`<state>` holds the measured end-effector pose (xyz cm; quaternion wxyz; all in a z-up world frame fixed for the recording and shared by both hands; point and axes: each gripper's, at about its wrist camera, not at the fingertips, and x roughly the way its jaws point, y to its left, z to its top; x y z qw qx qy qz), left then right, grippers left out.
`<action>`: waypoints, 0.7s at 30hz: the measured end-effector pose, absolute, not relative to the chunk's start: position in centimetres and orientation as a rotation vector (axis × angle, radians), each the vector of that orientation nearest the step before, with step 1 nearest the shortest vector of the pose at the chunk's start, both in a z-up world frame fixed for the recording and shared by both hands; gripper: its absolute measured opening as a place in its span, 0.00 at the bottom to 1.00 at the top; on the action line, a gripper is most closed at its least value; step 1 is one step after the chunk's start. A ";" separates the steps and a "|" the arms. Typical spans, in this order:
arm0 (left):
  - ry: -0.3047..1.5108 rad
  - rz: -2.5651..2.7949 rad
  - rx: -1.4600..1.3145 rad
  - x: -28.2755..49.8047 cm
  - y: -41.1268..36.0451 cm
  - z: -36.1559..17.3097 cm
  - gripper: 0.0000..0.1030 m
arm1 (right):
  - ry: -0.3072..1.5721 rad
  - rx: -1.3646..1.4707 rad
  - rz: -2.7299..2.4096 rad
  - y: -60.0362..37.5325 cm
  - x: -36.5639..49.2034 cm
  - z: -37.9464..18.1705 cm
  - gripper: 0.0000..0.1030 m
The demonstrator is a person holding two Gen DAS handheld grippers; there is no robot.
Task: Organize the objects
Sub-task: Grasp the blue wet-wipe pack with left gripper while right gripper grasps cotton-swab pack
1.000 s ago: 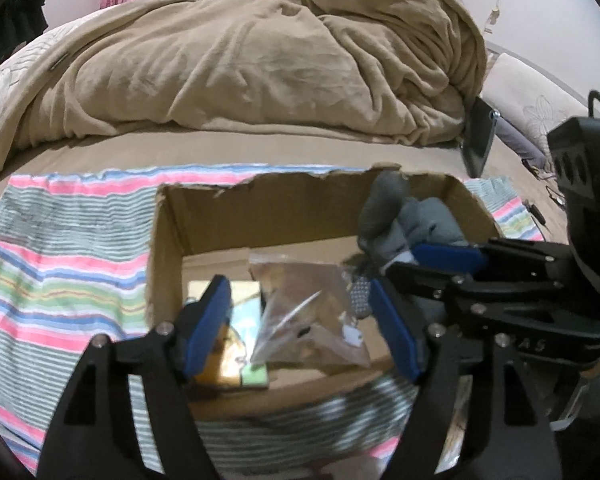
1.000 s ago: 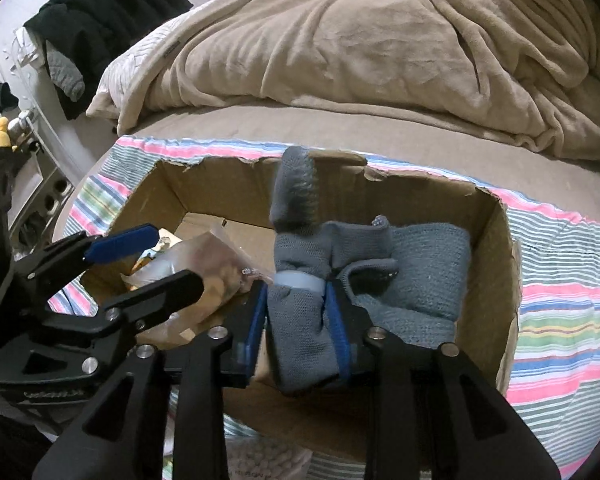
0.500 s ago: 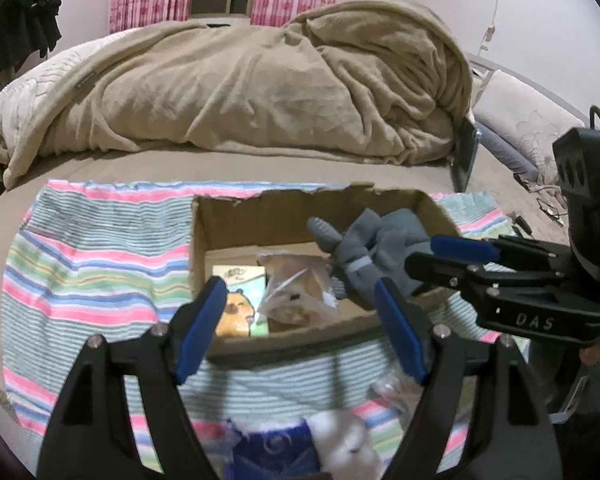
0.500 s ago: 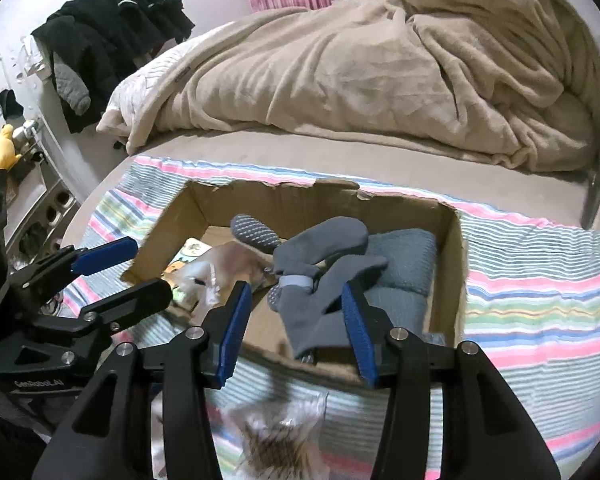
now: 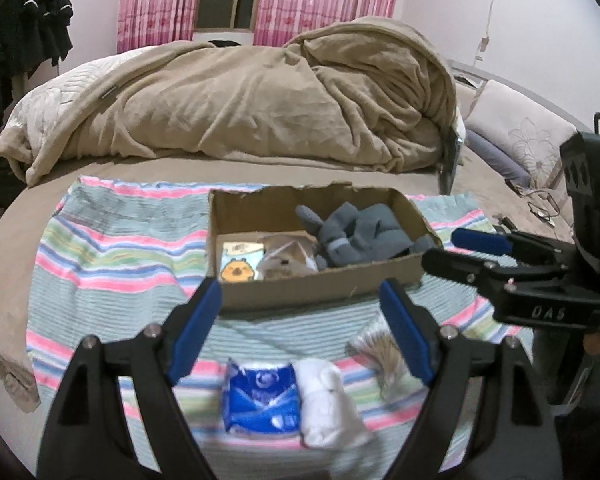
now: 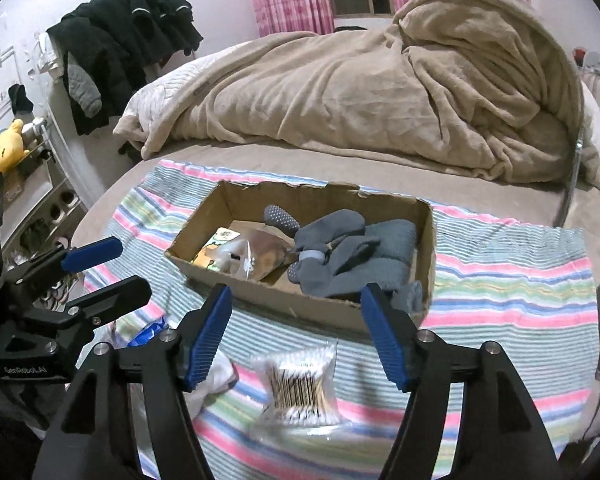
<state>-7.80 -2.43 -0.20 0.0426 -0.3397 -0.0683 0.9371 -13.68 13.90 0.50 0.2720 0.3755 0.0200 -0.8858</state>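
Both grippers, left [image 5: 300, 328] and right [image 6: 296, 332], have just been opening and hang empty; gloves [image 6: 340, 256] lie in box [image 6: 300, 304]. Risk: slippery swab bag [image 6: 296, 388] may slide from pads

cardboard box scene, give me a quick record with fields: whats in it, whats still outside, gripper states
surface: striped towel on a bed
box: cardboard box, open top
in box: grey socks, clear bag, cartoon packet
outside box: cotton swab bag, blue packet, white cloth
left gripper: jaws have just been opening, nothing between them
right gripper: jaws have just been opening, nothing between them
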 end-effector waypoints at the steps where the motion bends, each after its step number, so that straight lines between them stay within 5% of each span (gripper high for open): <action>1: -0.218 2.870 -1.043 -7.4 -2.5 -0.3 0.80 | 0.050 1.009 -2.387 14.0 -13.4 0.5 0.68; 21: -0.284 2.854 -1.251 -5.1 -4.2 -6.1 0.80 | 0.047 1.108 -2.365 15.0 -11.8 -3.6 0.68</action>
